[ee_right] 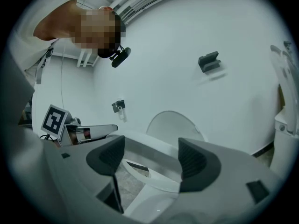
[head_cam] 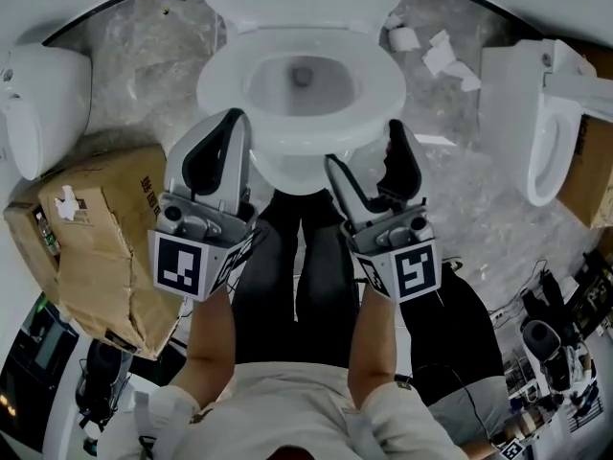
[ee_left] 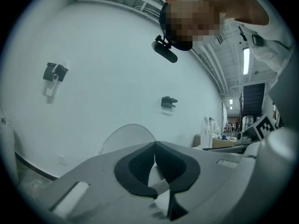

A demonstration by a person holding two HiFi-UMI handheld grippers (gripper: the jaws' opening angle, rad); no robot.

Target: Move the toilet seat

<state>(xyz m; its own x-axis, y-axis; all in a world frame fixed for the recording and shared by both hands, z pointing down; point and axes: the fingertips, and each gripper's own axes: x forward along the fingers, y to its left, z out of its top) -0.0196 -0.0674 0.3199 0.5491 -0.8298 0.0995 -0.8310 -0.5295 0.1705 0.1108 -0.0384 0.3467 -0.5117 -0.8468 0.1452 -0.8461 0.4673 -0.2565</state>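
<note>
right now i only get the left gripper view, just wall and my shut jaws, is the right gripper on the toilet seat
observer: yes. The right gripper has the front right rim of the toilet seat between its jaws, and the rim fills the gap from pad to pad.
operator: where is my left one against the bowl
observer: in the head view the left gripper is at the front left, with its tips beside the seat's edge. I can't tell if they touch.
operator: anything on the floor on that side
observer: a crumpled cardboard box sits on the floor just left of the left gripper.
</note>
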